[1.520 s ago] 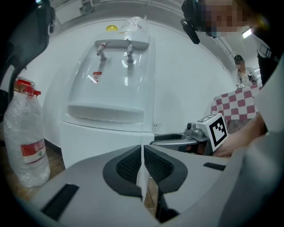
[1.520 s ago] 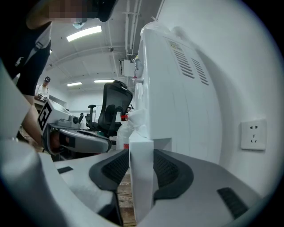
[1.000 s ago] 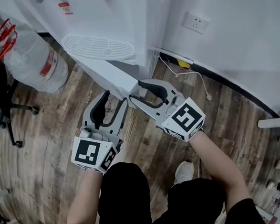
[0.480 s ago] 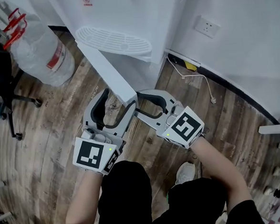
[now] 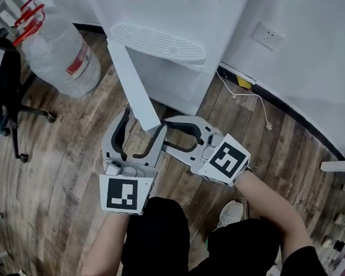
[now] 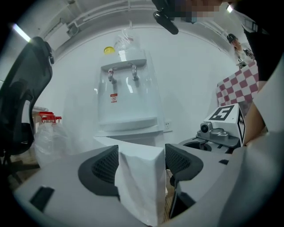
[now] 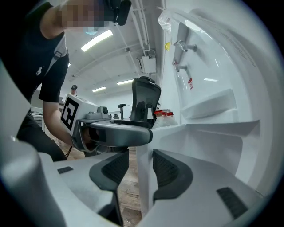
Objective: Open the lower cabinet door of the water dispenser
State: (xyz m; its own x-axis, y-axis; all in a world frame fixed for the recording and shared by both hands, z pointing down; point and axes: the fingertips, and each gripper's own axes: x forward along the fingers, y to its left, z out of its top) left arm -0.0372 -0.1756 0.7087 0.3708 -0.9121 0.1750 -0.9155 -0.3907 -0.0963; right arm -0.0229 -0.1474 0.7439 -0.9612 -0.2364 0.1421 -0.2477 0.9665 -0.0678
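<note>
A wood floor (image 5: 63, 171) runs to a white wall, where the water dispenser (image 5: 169, 11) stands. Its lower door (image 5: 134, 84) is swung well out from the cabinet's front, hinged at the left corner. The right gripper (image 5: 164, 134) is clenched on the door's free edge. The left gripper (image 5: 143, 123) has just been opening and stands released, the same edge between its pads. The opening looks nearly done. Next, the right jaws let go and both grippers draw back without nudging the door.
</note>
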